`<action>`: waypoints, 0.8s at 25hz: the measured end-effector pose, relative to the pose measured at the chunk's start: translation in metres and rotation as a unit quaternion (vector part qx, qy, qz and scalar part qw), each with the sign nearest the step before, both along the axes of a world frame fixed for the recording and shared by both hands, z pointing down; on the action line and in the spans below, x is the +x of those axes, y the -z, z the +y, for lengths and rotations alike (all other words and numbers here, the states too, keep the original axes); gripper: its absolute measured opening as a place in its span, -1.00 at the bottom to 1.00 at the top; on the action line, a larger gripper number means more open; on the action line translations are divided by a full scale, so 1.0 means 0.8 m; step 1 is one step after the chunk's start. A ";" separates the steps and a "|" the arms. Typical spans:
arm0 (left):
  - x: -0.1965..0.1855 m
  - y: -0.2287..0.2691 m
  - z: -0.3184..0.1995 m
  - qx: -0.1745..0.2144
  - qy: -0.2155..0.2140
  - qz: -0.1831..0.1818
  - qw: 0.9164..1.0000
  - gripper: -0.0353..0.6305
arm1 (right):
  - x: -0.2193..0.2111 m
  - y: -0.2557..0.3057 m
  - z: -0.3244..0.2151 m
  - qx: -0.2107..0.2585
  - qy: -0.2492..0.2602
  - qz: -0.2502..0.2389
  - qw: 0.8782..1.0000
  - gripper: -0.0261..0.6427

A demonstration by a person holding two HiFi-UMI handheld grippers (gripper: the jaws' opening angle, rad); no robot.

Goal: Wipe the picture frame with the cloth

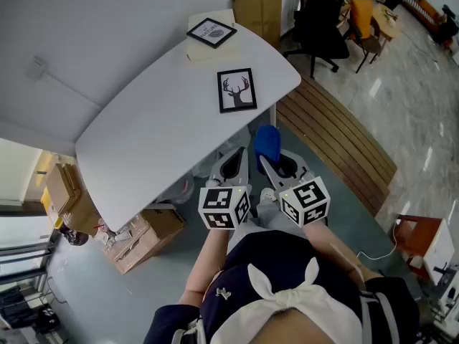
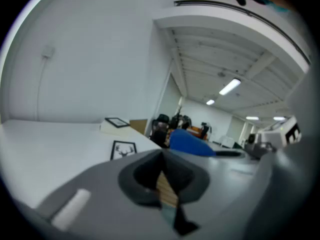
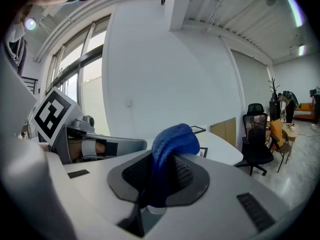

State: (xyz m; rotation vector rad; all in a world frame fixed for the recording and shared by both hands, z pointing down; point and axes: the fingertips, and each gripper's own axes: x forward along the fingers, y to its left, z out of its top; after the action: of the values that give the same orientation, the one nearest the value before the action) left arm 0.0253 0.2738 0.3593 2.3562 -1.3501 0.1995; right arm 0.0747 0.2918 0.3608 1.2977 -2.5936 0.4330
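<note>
A black picture frame with a deer print (image 1: 237, 90) lies flat on the white table (image 1: 158, 127), near its front right edge; it shows small in the left gripper view (image 2: 123, 149). Both grippers hang below the table edge, short of the frame. My right gripper (image 1: 267, 162) is shut on a blue cloth (image 1: 266, 142), which bulges up out of the jaws (image 3: 172, 143). My left gripper (image 1: 234, 162) is beside it, jaws together with nothing in them (image 2: 162, 176).
A second black frame (image 1: 211, 32) rests on a pale box at the table's far corner. Cardboard boxes (image 1: 143, 235) sit on the floor under the table's left end. A black office chair (image 1: 320, 27) and a slatted wooden bench (image 1: 337, 142) stand to the right.
</note>
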 end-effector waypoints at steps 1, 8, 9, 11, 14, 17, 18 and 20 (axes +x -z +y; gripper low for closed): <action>0.003 0.000 -0.005 0.000 0.000 0.000 1.000 -0.89 | 0.004 0.000 -0.005 0.001 -0.002 -0.001 1.000 -0.73; 0.026 -0.001 -0.036 0.000 0.004 -0.002 1.000 -0.89 | 0.033 0.011 -0.040 0.018 -0.007 -0.018 1.000 -0.73; 0.028 -0.001 -0.038 0.001 0.005 -0.004 1.000 -0.89 | 0.037 0.013 -0.043 0.020 -0.005 -0.019 1.000 -0.73; 0.031 -0.001 -0.039 0.003 0.012 -0.005 1.000 -0.89 | 0.045 0.015 -0.047 0.022 -0.002 -0.024 0.999 -0.73; 0.030 0.000 -0.043 0.007 0.028 -0.003 1.000 -0.89 | 0.050 0.013 -0.055 0.024 0.004 -0.030 0.999 -0.73; 0.024 -0.005 -0.049 0.004 0.042 -0.007 0.999 -0.89 | 0.049 0.007 -0.060 0.021 0.012 -0.030 0.999 -0.73; 0.023 -0.008 -0.050 0.002 0.045 -0.009 0.999 -0.89 | 0.050 0.005 -0.061 0.020 0.014 -0.031 0.999 -0.73; 0.020 -0.012 -0.052 -0.002 0.051 -0.010 0.999 -0.89 | 0.050 0.004 -0.065 0.020 0.017 -0.032 0.999 -0.73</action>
State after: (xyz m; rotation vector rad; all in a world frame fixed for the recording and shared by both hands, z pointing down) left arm 0.0416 0.2322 0.3686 2.2819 -1.4737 0.1958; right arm 0.1149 0.2400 0.3575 1.2694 -2.6867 0.4272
